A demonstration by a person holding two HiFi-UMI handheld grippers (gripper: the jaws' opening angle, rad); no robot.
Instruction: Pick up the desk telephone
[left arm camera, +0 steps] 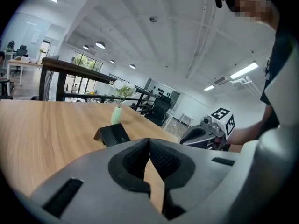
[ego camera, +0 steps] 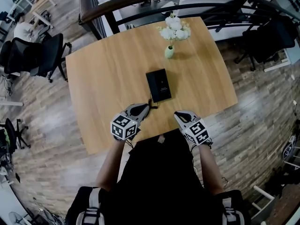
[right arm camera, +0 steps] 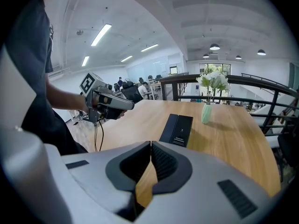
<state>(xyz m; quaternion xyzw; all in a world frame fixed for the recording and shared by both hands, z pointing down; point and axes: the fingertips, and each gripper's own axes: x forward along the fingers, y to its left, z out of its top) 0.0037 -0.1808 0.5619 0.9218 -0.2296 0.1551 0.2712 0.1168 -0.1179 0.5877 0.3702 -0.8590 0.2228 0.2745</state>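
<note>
The desk telephone is a flat black box lying near the middle of the wooden table. It also shows in the left gripper view and the right gripper view. My left gripper hovers over the table's near edge, just short of the telephone's near left corner, jaws shut and empty. My right gripper is at the near edge to the right, also shut with nothing in it. Neither gripper touches the telephone.
A pale green vase with white flowers stands beyond the telephone. A dark railing runs behind the table. Black office chairs stand at the left and at the far right. The floor is wood.
</note>
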